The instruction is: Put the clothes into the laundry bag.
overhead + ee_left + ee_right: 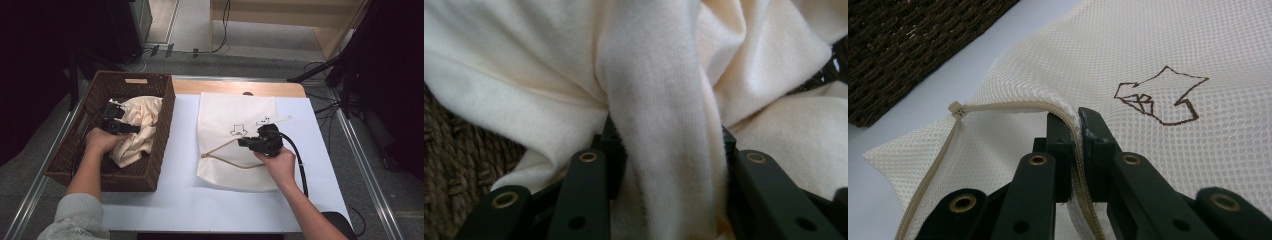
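1. Cream knit garment (137,127): soft, bunched, deeply creased. Lies in the woven brown basket (165,130) at the table's 9 o'clock side, heaped toward the basket's 3 o'clock wall.
2. Left gripper view: a thick fold of the garment (659,125) runs upright between the two black jaws; cloth fills the gap and bulges at either side.
3. Mesh laundry bag (235,107): off-white netting, flat on the white table sheet (180,165), right of the basket. Small brown arrow mark printed at its middle. Tan zipper edge (222,150) lifted at the bag's 7 o'clock corner.
4. Right gripper view: zipper tape (1075,165) passes between the jaws, which stand almost together on it; the bag mouth gapes just left of them.
5. Left gripper (116,122): inside the basket, hand wrapped on it from 6 o'clock, jaws pointing toward 3 o'clock into the garment. Clenched on the fold.
6. Right gripper (250,143): over the bag's lower half, hand behind at 5 o'clock, jaws aimed toward 9 o'clock. Clamped on the zipper edge, cable trailing toward 5 o'clock.
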Motion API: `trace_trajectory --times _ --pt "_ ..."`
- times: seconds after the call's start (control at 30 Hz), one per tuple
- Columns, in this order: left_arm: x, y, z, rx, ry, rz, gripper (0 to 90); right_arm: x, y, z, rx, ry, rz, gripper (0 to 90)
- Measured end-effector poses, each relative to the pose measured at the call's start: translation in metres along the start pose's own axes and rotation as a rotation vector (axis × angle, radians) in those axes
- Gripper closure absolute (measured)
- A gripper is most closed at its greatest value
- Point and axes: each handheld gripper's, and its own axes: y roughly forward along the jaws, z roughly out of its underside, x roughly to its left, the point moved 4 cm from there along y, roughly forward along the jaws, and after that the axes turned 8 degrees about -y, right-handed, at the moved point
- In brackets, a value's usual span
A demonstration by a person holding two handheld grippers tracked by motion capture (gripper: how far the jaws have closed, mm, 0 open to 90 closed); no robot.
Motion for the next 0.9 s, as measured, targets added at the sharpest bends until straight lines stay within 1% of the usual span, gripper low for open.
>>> trace_trajectory --times 0.03,0.1,0.17,0.23,0.3,0.37,0.4,0.5,0.6,0.67,0.8,0.87,0.9 --pt "-0.001 -0.001 -0.001 -0.001 -0.015 0.013 66.6 0.0 0.0 0.0 0.0 0.001 0.002 84.7" --pt "0.0 -0.005 -0.003 -0.002 -0.03 0.024 67.8 0.0 -0.001 0.0 0.001 0.006 0.0 84.7" --pt "-0.001 -0.01 -0.005 -0.014 -0.062 0.042 67.9 0.0 -0.002 0.001 0.0 0.005 -0.001 84.7" --pt "-0.005 -0.02 -0.009 -0.048 -0.042 0.061 68.5 -0.001 -0.003 0.001 -0.001 0.003 -0.001 84.7" --pt "-0.006 -0.029 -0.012 -0.06 -0.028 0.067 69.0 -0.001 -0.004 0.001 -0.004 0.003 0.001 84.7" --pt "-0.004 -0.04 -0.016 -0.082 -0.039 0.082 69.3 -0.001 -0.004 0.001 -0.005 0.011 0.0 84.7" --pt "-0.002 -0.047 -0.017 -0.088 -0.043 0.09 69.4 -0.001 -0.004 0.001 -0.007 0.013 -0.001 84.7" --pt "-0.001 -0.062 -0.02 -0.091 -0.018 0.1 69.5 0.0 -0.004 0.001 -0.007 0.006 0.002 84.7" --pt "-0.003 -0.081 -0.025 -0.116 -0.011 0.14 69.5 0.0 -0.004 0.001 -0.002 0.014 0.001 84.7" --pt "-0.004 -0.09 -0.027 -0.114 0.0 0.147 69.5 0.0 -0.003 0.002 0.002 0.013 -0.001 84.7" --pt "-0.006 -0.108 -0.032 -0.136 0.0 0.196 69.5 0.001 -0.004 0.001 -0.002 0.011 -0.004 84.7" --pt "-0.009 -0.115 -0.034 -0.145 0.013 0.195 69.6 0.0 -0.004 0.001 -0.002 0.011 -0.004 84.7" --pt "-0.01 -0.118 -0.034 -0.145 0.027 0.195 69.6 0.0 -0.004 0.001 -0.003 0.014 -0.004 84.7"
